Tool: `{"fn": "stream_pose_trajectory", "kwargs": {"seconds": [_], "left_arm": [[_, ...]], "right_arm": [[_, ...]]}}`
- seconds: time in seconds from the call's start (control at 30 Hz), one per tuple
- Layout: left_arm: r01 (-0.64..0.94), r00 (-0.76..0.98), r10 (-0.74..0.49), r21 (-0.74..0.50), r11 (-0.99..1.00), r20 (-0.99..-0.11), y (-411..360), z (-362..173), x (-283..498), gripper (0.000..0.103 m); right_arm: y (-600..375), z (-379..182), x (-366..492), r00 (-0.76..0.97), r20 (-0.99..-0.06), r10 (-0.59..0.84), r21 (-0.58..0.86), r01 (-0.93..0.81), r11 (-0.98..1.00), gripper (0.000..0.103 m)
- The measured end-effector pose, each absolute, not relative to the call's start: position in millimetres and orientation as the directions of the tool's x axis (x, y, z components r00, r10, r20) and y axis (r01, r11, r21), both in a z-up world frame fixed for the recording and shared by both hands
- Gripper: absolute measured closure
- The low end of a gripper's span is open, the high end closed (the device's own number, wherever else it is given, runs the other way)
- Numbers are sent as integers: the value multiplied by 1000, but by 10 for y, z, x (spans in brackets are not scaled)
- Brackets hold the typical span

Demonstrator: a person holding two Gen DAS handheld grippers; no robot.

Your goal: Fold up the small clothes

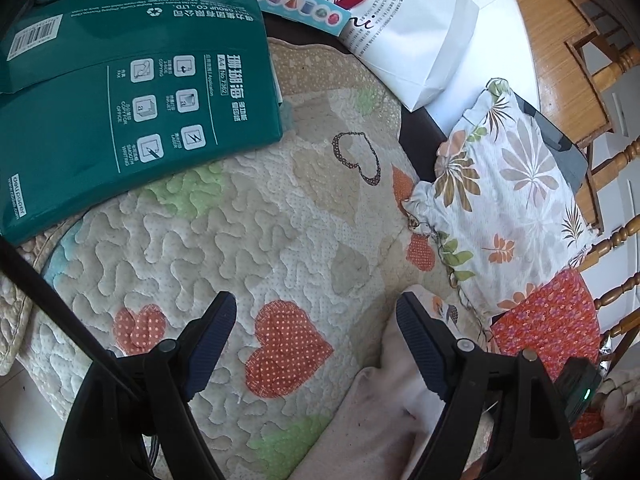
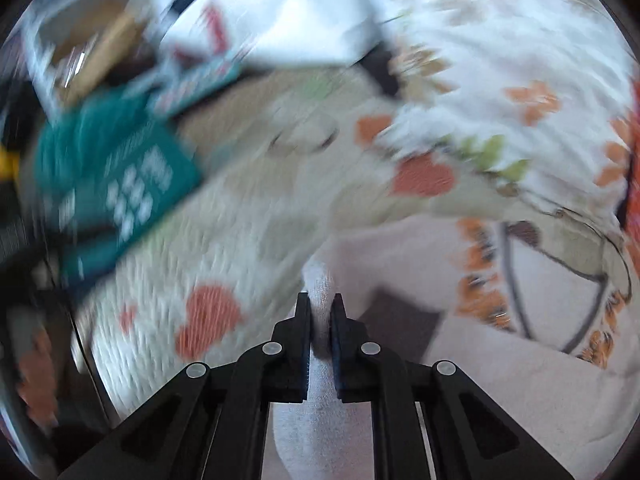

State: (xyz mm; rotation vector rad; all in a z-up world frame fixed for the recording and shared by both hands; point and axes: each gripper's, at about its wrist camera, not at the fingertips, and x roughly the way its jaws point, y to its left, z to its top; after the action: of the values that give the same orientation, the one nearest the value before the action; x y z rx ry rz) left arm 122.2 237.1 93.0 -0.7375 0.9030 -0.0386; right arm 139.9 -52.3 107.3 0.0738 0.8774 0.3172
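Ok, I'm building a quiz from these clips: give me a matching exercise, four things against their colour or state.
Things:
1. left gripper
2. right gripper
3. paper ream pack
4. paper bag

States or colours:
A. white
B. shut on pale cloth
C. open, holding nothing
D. green

Pairs: 1-C, 2-B, 3-D, 4-A

Left gripper (image 1: 314,314): black plastic linkage arms, silver pivot pins, dark blue ribbed finger pads (image 1: 420,344). Right gripper (image 2: 320,304): matching black arms with silver pins.
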Motion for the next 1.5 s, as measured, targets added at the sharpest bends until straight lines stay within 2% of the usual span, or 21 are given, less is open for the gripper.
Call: {"fn": "stream_pose_trajectory", "kwargs": {"seconds": [0.1, 0.2, 0.27, 0.43, 0.6, 0.67, 0.73, 0.77, 0.87, 1.13, 1.2, 1.3, 1.43, 1.5], "left_arm": [[-263, 626, -334, -594, 760, -705, 2323, 907, 1243, 22], [-255, 617, -330, -579, 775, -714, 2229, 898, 1261, 22], [-242, 613, -336, -574, 782, -715, 2177, 902, 1261, 22], [-230, 603, -331, -555, 799, -726, 2092, 884, 1266, 22], [-235, 591, -331, -549, 802, -736, 2029, 833, 1266, 22], [-229, 587, -330, -542, 808, -739, 1986, 823, 1259, 22], [-221, 583, -327, -533, 817, -744, 1933, 810, 1250, 22], [-218, 580, -325, -526, 822, -747, 1904, 802, 1245, 22], [-207, 568, -326, -514, 833, -756, 1837, 775, 1233, 22], [-196, 571, -327, -511, 837, -753, 1811, 786, 1226, 22], [-193, 568, -333, -515, 835, -753, 1808, 781, 1225, 22], [-193, 568, -333, -516, 835, -753, 1809, 783, 1224, 22], [-193, 572, -335, -519, 833, -749, 1805, 791, 1217, 22], [-189, 573, -334, -517, 835, -749, 1789, 796, 1219, 22]], "right_arm": [[-1052, 1040, 1552, 619, -754, 222, 233, -64, 970, 91], [-1419, 718, 1691, 529, -848, -1, 60, 97, 993, 89], [-1606, 608, 1568, 510, -857, -72, 4, 146, 989, 89], [-1973, 681, 959, 544, -838, 31, 146, 170, 975, 75], [-2008, 570, 320, 526, -842, 122, 213, 116, 970, 54], [-1955, 455, 123, 500, -851, 158, 235, 96, 967, 48], [-1857, 301, 21, 468, -873, 135, 195, 82, 977, 47], [-1789, 217, -7, 452, -886, 105, 152, 70, 986, 48], [-1641, 158, -72, 442, -892, 91, 112, 22, 993, 93], [-1816, 1330, -206, 646, -756, 111, 148, 3, 989, 96], [-2054, 1571, -190, 679, -732, 54, 123, 53, 991, 102], [-2424, 1606, -116, 665, -743, -72, 56, 170, 984, 102], [-2988, 1245, 87, 523, -785, -330, -146, 361, 921, 102], [-3080, 1155, 90, 520, -813, -261, -76, 349, 934, 100]]}}
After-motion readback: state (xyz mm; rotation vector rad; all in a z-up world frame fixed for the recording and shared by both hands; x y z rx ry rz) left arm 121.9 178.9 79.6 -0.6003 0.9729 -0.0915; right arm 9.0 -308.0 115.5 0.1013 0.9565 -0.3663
